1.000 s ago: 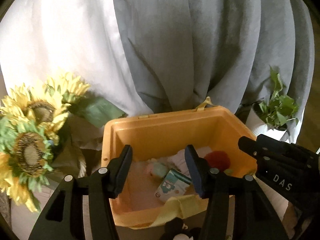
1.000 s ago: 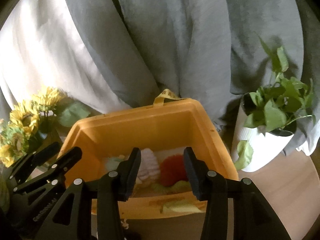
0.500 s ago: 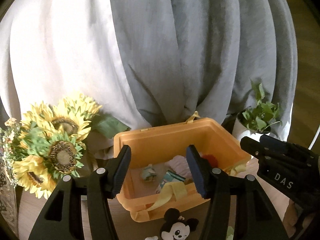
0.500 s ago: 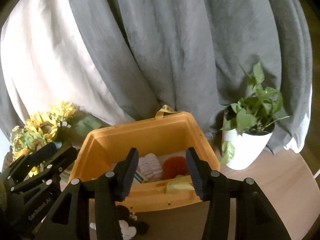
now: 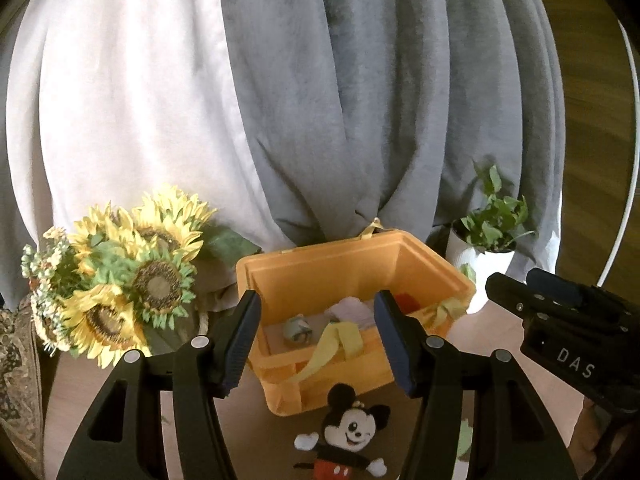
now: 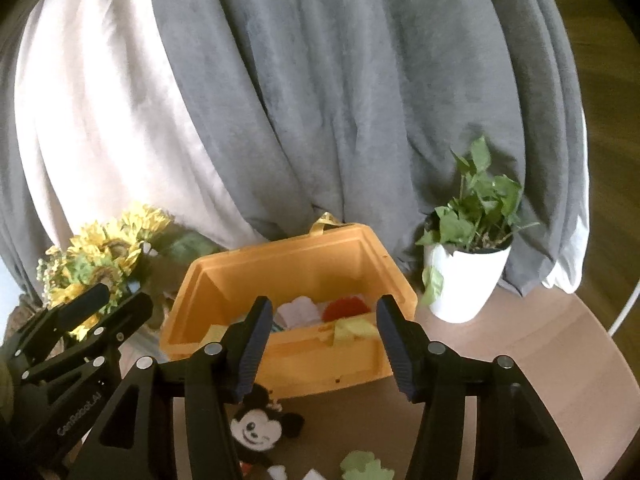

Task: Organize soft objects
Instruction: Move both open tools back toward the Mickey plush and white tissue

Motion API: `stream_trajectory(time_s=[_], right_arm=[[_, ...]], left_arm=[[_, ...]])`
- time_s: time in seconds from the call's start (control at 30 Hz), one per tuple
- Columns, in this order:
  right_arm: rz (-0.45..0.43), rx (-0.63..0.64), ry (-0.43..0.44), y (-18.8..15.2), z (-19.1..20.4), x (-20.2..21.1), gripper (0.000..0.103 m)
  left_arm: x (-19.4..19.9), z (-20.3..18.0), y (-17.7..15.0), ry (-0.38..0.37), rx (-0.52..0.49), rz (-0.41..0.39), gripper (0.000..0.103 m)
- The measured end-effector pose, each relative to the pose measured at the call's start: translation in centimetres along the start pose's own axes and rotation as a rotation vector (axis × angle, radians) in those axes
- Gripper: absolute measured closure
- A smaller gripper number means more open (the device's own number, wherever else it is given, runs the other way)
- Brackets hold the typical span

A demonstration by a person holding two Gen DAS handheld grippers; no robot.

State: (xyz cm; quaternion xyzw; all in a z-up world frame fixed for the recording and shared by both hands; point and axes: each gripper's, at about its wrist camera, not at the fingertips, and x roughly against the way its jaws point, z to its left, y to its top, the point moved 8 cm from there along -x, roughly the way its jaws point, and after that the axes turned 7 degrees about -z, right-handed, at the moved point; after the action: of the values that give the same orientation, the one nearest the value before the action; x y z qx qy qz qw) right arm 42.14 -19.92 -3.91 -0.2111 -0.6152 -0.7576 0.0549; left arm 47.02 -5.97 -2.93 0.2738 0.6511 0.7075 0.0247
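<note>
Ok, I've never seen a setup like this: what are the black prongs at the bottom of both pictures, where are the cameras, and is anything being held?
No robot here: a person carries one pair of hand-held tongs in each hand, each with a wide-angle camera looking out along its two prongs. One picture looks along the left tongs, with the right tongs at its edge; the other looks along the right tongs.

On the table stands an orange bin with small soft items inside and a yellow strap over its rim. A mouse plush toy lies in front of it, still outside. Sunflowers stand to one side of the bin, a potted plant to the other, with curtains behind.

Neither pair holds anything; the right tongs' jaws are opening, with nothing between them.
</note>
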Motion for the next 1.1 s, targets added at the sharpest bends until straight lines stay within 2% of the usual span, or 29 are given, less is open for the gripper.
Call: stream_trajectory(time_s=[0.53, 1.1], right_arm=[[-0.056, -0.042, -0.078, -3.5, 0.5, 6.8, 0.048], [-0.011, -0.104, -0.098, -8.7, 0.8, 8.4, 0.048]], left_arm=[[5.2, -0.3, -3.9, -0.049, -0.051, 0.015, 0.043], [6.2, 0.2, -8.4, -0.086, -0.059, 0.053, 0.043]])
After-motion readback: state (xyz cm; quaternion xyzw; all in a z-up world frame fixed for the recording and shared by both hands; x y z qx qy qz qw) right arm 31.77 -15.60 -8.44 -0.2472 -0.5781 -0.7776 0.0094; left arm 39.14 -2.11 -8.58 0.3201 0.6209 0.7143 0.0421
